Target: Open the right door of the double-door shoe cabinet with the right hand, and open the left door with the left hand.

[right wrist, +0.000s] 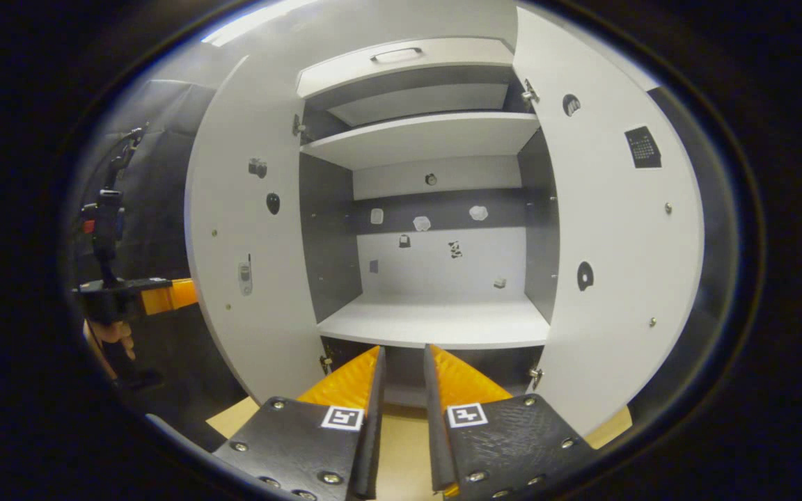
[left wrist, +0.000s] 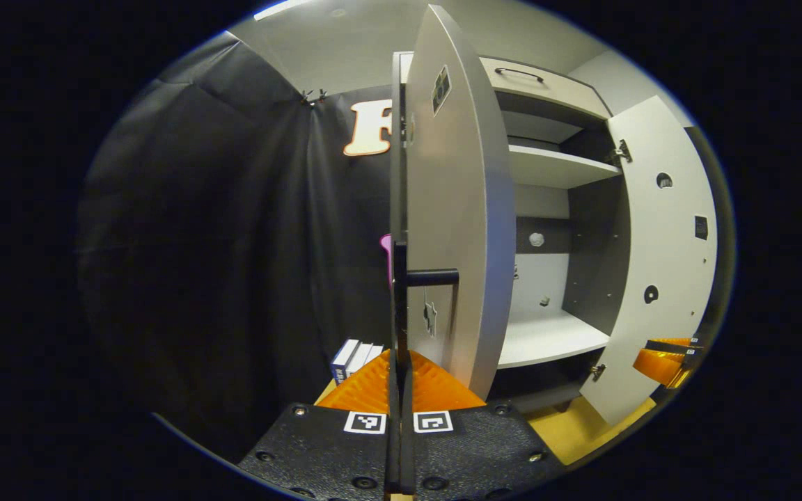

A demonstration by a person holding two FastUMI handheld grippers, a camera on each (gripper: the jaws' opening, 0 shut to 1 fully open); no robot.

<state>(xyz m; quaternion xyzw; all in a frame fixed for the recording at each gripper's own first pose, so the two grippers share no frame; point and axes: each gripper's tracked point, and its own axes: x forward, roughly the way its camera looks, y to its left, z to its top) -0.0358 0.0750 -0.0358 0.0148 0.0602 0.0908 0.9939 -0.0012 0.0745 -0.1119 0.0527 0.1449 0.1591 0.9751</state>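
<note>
The grey shoe cabinet stands with both doors swung out. In the left gripper view the left door [left wrist: 464,209] is nearly edge-on, and its black handle [left wrist: 436,277] runs down between my fingers. My left gripper [left wrist: 401,358] is shut on that handle. The right door [left wrist: 665,243] stands wide open, with my right gripper [left wrist: 662,362] low beside it. In the right gripper view the left door [right wrist: 248,229] and right door [right wrist: 617,243] frame the bare shelves [right wrist: 436,320]. My right gripper [right wrist: 404,358] is open, holding nothing, facing the lower shelf. The left gripper [right wrist: 168,296] pokes out behind the left door.
A drawer with a handle [right wrist: 397,52] tops the cabinet. A hand [right wrist: 112,332] holds the left gripper at the far left. Small white and blue boxes [left wrist: 356,356] lie on the yellow floor [left wrist: 582,431] by the black curtain. Something pink [left wrist: 386,243] peeks from behind the left door.
</note>
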